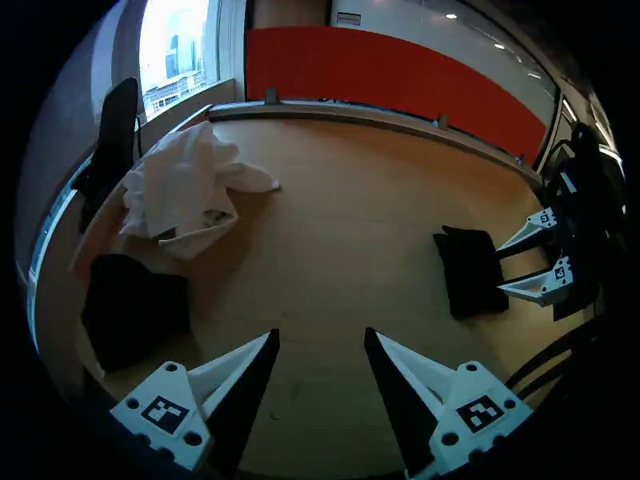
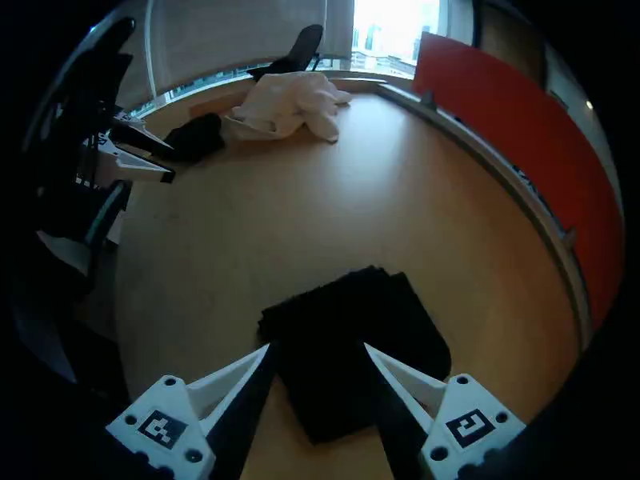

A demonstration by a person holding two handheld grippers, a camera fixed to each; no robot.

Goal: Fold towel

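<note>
Now both tools stand spread, with the black towel under my right one.
My left gripper (image 1: 320,336) hangs with its fingers apart over the bare table (image 1: 344,200), bottom centre of the left gripper view. My right gripper (image 2: 320,348) is spread too, its tips over the near edge of the folded black towel (image 2: 344,316), low centre in the right gripper view; I cannot tell whether they touch it. A white cloth heap (image 1: 188,188) lies upper left, with a dark cloth (image 1: 132,308) just below it.

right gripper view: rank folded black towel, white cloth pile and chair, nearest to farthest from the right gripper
1. folded black towel, just ahead, bottom centre
2. white cloth pile, far off, upper centre
3. chair, behind the pile, top
</note>
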